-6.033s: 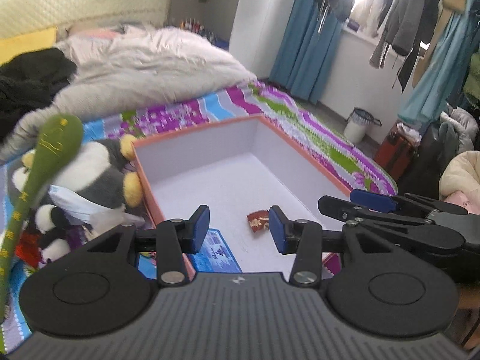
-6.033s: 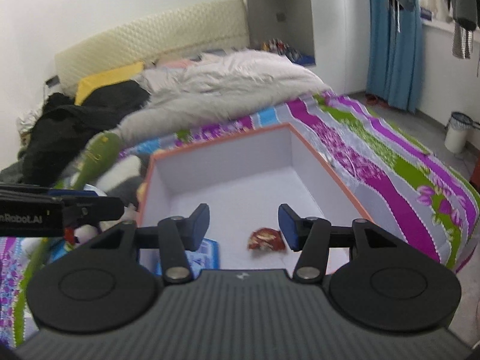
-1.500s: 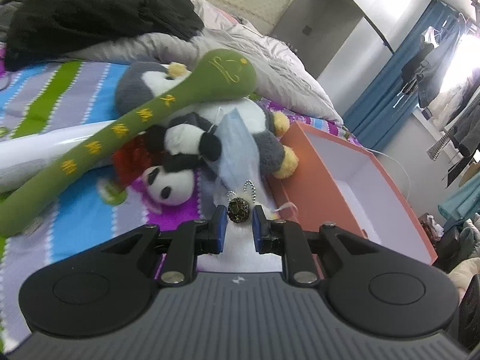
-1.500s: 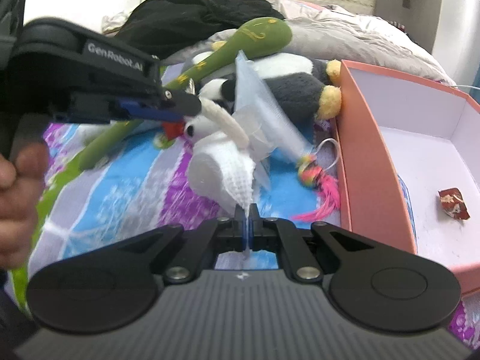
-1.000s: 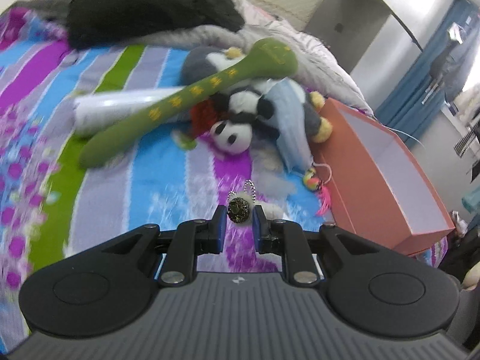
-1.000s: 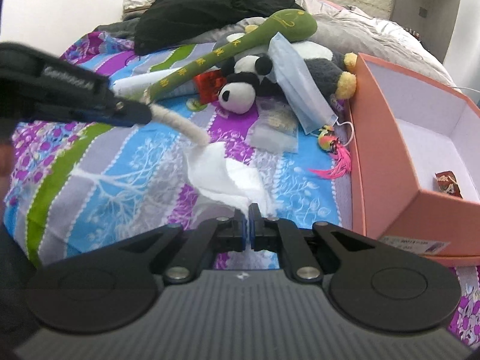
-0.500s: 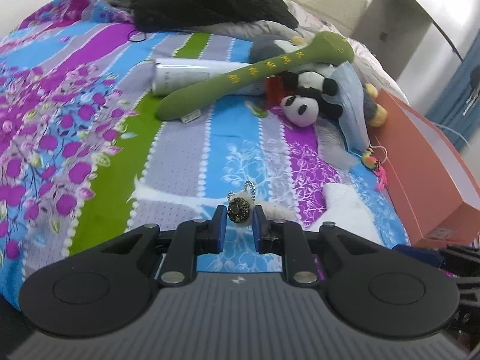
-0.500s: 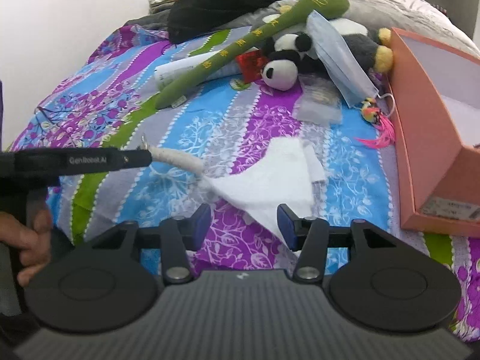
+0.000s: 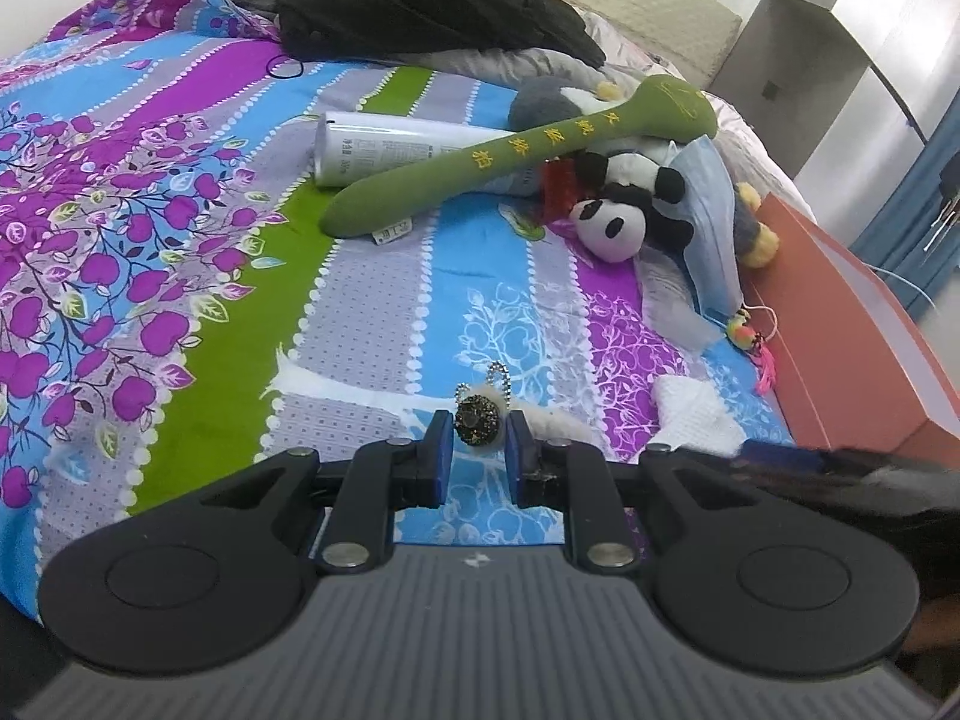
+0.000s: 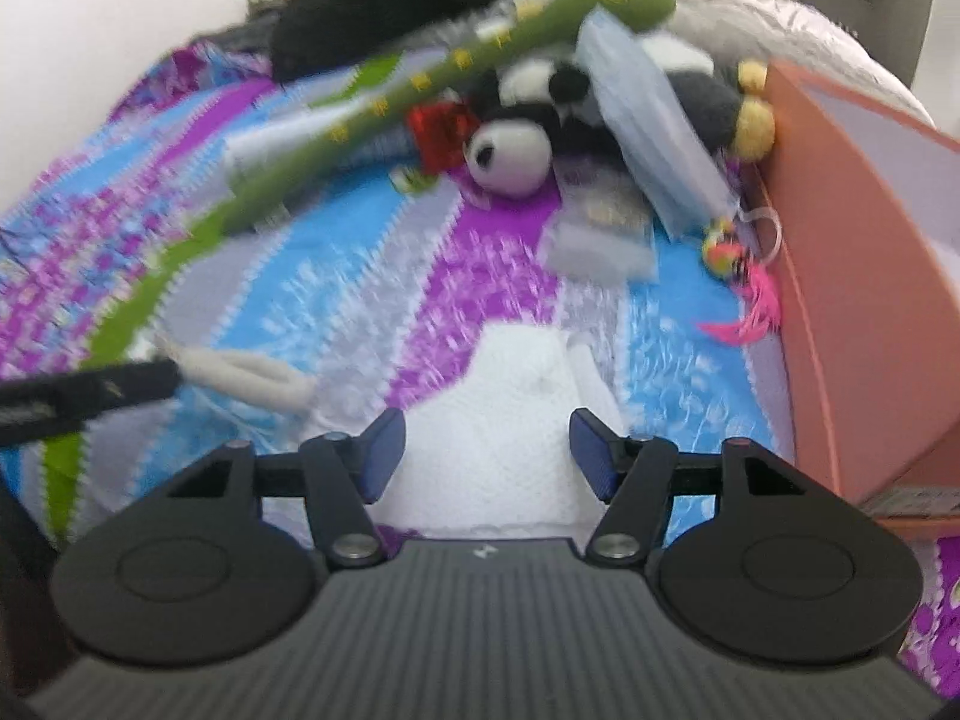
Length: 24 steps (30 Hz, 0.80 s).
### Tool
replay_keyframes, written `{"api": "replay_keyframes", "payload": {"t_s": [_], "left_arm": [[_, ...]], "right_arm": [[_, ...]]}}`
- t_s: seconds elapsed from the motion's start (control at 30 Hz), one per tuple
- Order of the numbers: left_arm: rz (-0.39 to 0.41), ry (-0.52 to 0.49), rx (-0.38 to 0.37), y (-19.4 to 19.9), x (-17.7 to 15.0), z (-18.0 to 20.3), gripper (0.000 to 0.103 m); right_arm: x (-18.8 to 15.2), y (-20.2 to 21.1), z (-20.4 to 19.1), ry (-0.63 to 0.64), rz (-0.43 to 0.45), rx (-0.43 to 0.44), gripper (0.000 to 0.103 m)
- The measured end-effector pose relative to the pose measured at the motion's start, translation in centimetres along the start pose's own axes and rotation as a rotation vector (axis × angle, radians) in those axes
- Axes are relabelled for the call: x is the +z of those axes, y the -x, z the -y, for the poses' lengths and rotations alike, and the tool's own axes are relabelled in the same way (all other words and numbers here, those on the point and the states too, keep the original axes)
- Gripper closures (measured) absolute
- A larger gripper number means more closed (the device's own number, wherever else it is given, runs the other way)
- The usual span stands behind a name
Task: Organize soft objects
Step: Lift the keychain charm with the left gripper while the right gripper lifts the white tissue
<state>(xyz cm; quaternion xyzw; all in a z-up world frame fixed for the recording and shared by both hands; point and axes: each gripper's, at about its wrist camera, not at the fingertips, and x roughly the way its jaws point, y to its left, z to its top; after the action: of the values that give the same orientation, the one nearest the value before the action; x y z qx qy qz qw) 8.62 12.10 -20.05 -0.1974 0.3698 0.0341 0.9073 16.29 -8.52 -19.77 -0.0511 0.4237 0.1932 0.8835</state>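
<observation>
— What's different from a second ago?

— The right gripper [image 10: 486, 450] was clenched on the white cloth [image 10: 510, 420]; its jaws have just been opening, and now they stand wide with the cloth lying flat on the bedspread [image 9: 372, 324] under the gap, touched by neither pad. The left gripper [image 9: 477, 450] is unchanged: clamped on a small dark charm [image 9: 476, 418] with a bead chain, and a furry white tail [image 10: 246, 375] trails from it across the bedspread toward the cloth.

— Where are the toys?

— Piled toward the far side of the bed, against the orange box [image 9: 852, 324]: a panda [image 9: 618, 222], a long green plush [image 9: 516, 156] lying over a white tube [image 9: 384, 147], a blue mask [image 9: 714, 222] draped over a grey plush, and a pink-tasselled trinket [image 10: 735, 276] beside the box wall.

— And the room?

— Black clothes [image 9: 420, 0] and a grey quilt sit at the bed's head, below a padded headboard. A blue curtain [image 9: 924, 192] hangs at the right. The right view is blurred.
</observation>
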Motion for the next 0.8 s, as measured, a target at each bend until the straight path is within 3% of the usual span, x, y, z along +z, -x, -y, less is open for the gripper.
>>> {"api": "replay_keyframes", "payload": {"t_s": [0.17,0.27,0.33,0.4,0.47,0.5,0.8], "left_arm": [[-0.012,-0.012,-0.005,-0.3,-0.3,0.5,0.082],[-0.018,-0.018,-0.005,-0.6,-0.3,0.8,0.082],[-0.02,-0.024,-0.003,-0.8,-0.3,1.0,0.082],[-0.021,-0.028,-0.002,-0.8,-0.3,1.2,0.082],[-0.02,-0.032,0.003,-0.7,-0.3,1.5,0.082],[-0.017,-0.032,0.004,-0.7,-0.3,1.6,0.082],[0.013,-0.047,-0.01,0.8,1.0,3.1,0.082]], "right_arm": [[-1.4,-0.9,-0.3,0.017,0.004,-0.006,0.039],[-1.5,-0.8,-0.3,0.026,0.001,-0.008,0.046],[-1.5,-0.8,-0.2,0.026,-0.003,-0.004,0.054],[-1.4,-0.7,-0.3,0.032,-0.003,0.008,0.074],[-1.3,-0.7,-0.5,0.036,-0.001,0.016,0.086],[-1.3,-0.5,-0.6,0.037,0.0,0.012,0.088],[0.0,2.6,0.2,-0.017,0.05,0.034,0.09]]}}
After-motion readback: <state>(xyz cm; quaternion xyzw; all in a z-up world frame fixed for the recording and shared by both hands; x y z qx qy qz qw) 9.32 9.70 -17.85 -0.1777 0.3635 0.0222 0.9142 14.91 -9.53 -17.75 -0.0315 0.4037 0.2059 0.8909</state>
